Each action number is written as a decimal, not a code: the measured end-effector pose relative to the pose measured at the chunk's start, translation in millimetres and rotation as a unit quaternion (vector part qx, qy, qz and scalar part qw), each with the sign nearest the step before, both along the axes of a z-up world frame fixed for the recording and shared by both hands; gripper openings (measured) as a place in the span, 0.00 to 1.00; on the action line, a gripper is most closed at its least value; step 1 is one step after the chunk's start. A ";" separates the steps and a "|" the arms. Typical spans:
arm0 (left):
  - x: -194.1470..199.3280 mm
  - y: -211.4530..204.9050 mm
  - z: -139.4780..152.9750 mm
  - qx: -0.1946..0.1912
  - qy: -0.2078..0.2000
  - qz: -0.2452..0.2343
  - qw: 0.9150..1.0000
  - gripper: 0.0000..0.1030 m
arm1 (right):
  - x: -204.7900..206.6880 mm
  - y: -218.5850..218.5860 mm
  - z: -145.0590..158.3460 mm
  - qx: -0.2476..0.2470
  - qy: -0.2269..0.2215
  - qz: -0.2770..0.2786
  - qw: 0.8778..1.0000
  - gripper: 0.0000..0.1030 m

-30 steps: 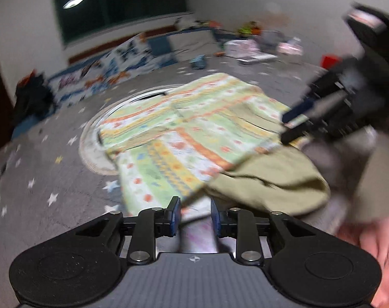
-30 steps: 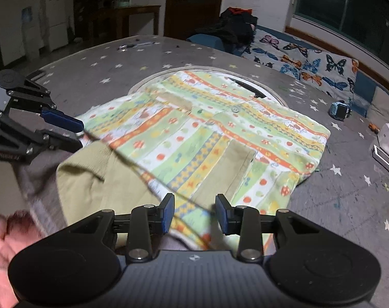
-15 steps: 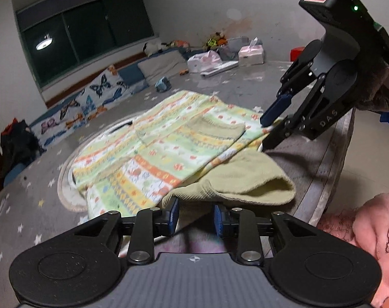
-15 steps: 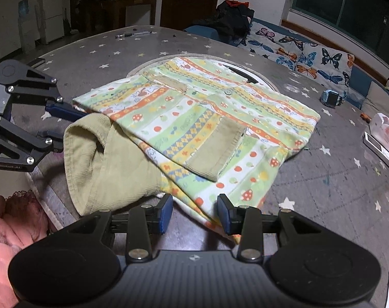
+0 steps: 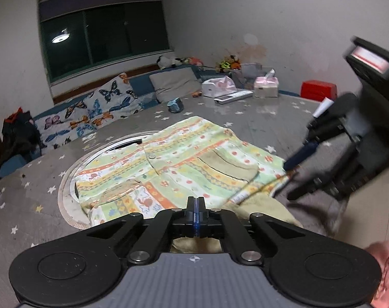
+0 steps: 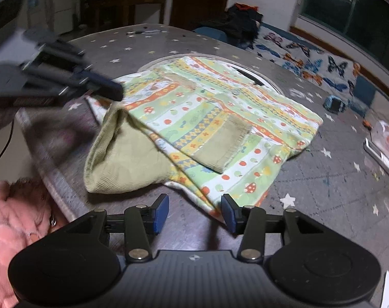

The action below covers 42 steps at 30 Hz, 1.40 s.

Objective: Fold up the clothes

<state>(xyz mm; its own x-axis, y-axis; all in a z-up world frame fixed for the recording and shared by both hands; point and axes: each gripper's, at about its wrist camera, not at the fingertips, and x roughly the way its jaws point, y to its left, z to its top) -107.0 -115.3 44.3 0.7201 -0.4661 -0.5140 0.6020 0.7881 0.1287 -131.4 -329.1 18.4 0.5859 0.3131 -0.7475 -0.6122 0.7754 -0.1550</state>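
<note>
A patterned green, yellow and orange garment (image 5: 184, 164) with an olive lining (image 6: 122, 159) lies on the grey star-print table (image 5: 27, 205), folded over itself. My left gripper (image 5: 197, 213) is shut at the garment's near edge; it also shows blurred in the right wrist view (image 6: 112, 89), pinching the corner where pattern meets olive lining. My right gripper (image 6: 194, 213) is open and empty, just short of the garment's near hem; it shows blurred in the left wrist view (image 5: 294, 169), open beside the garment's right corner.
A round inset ring (image 5: 66, 195) lies under the garment. Butterfly cushions (image 5: 91, 113), tissue boxes (image 5: 266, 87), a red box (image 5: 317, 89) and a blue toy (image 5: 175, 105) stand at the far side. A pink sleeve (image 6: 7, 220) is at the table's near edge.
My left gripper has closed on the garment's near edge. My right gripper has opened wider and drawn back from the hem. Both have shifted.
</note>
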 end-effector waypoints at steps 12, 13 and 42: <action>-6.0 21.8 5.8 0.014 0.017 -0.011 1.000 0.06 | -16.3 25.1 -6.9 -0.003 -0.020 0.069 0.997 0.48; -9.0 24.5 3.5 0.023 0.017 -0.010 1.000 0.09 | -15.2 25.7 -7.0 0.001 -0.021 0.069 0.997 0.48; -37.5 -5.6 -24.8 0.124 -0.073 -0.102 0.984 0.47 | 4.5 22.1 2.6 0.051 -0.009 0.050 0.997 0.49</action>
